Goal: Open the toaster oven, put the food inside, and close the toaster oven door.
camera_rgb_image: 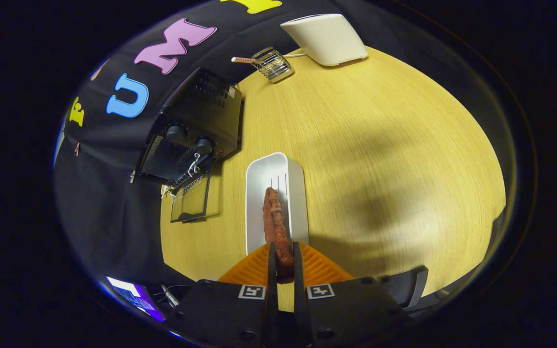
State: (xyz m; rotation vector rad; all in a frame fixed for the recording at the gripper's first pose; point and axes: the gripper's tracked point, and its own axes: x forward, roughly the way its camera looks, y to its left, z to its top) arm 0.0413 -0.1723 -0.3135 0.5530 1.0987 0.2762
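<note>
Gripper [284, 263] pinching sausage [276, 224] by near end, above white tray [259, 174]; long overhang could sag, slip before reaching open toaster oven [196, 130].

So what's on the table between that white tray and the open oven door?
Nothing: in the gripper view, bare wooden table separates the white tray from the oven door. The gripper grips the food.

The gripper [284, 263] has its jaws nearly closed, gripping.
</note>
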